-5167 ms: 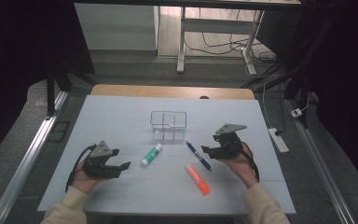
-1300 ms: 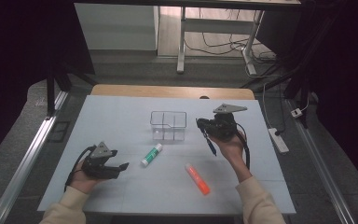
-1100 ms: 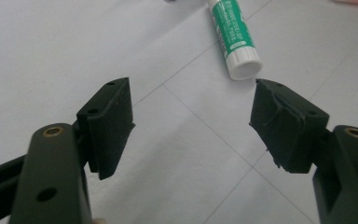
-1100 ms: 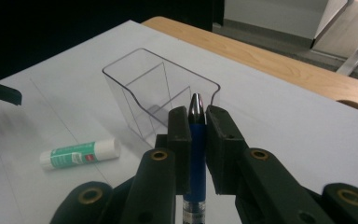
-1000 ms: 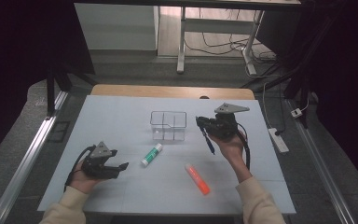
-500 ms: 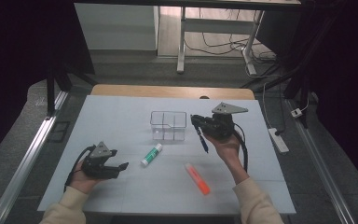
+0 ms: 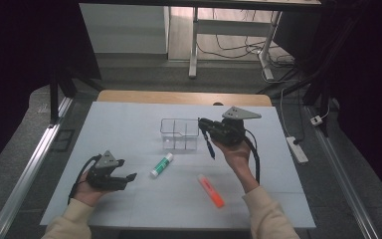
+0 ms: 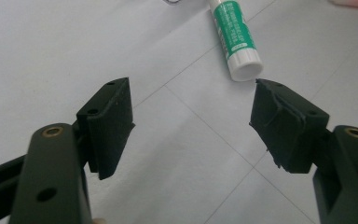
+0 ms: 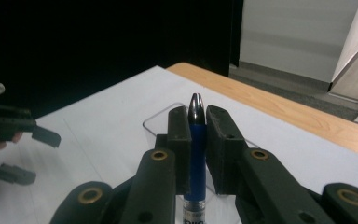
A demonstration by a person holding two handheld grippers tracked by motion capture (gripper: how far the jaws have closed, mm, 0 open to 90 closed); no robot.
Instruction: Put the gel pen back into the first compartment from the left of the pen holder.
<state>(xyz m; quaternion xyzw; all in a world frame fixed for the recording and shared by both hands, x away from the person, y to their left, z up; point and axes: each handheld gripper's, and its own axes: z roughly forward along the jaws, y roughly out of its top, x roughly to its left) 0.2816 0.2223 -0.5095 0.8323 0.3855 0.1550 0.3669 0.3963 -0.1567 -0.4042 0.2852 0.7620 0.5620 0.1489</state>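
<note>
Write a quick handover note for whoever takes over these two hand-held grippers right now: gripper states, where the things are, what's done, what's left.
Right hand-held gripper: shut on the blue pen, lifted off the table, just right of the clear organizer box.
Left hand-held gripper: open, holding nothing, low over the table's near left; the green glue stick lies just ahead of its jaws.
Orange marker: flat on the white table, near right of centre.
Done: pen picked up.
Left, probably: put the pen into the box, then likely the glue stick and marker. No item shows in the box yet.
</note>
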